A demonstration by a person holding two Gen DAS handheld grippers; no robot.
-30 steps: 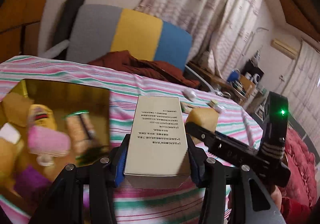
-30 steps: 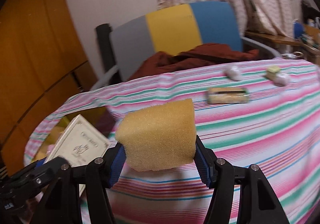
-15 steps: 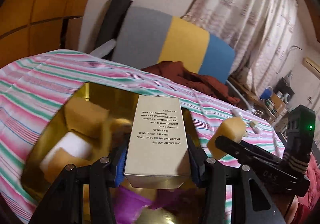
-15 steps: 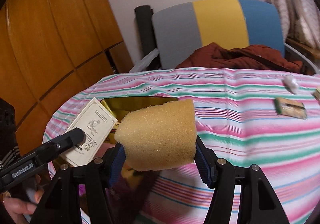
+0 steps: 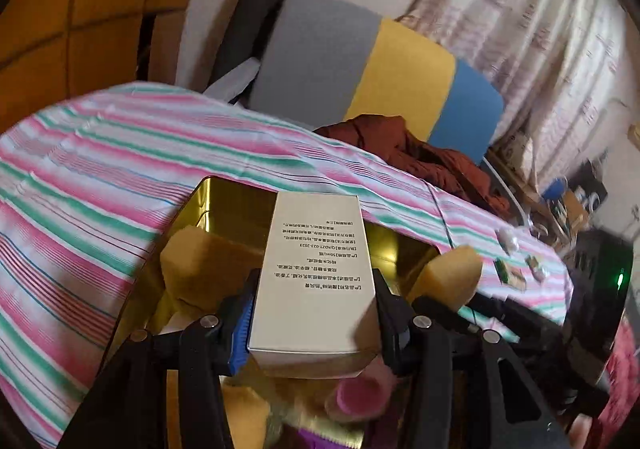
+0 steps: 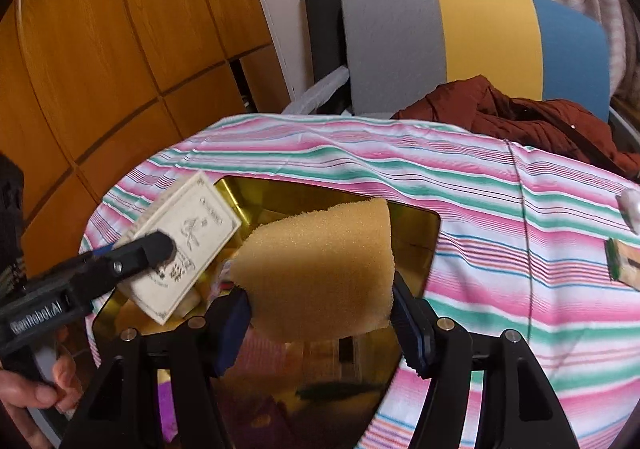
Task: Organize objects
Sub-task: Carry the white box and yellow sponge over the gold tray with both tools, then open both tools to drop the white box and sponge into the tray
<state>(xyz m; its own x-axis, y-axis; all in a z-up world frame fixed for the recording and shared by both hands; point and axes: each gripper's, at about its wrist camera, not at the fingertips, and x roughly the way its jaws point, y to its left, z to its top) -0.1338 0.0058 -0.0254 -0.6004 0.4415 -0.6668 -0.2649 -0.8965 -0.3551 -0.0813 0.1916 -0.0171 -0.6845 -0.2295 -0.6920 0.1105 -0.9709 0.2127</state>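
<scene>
Carton (image 5: pixel 318 273): smooth card with a faint pearly sheen and printed text, held over the tin.
Sponge (image 6: pixel 320 269): matt, open-pored yellow foam, rough-grained, above the tin.
Tin (image 6: pixel 416 245): glossy gold metal, its walls mirror-bright.
Tablecloth (image 6: pixel 500 205): matt woven cloth, striped pink, green and white, lightly creased around the tin.
Gripper fingers (image 6: pixel 416 333): matt black plastic with ribbed blue pads.
Wall panels (image 6: pixel 100 49): satin orange-brown wood, behind the tin.
Chair back (image 5: pixel 384 77): matt fabric, beyond the tin.
</scene>
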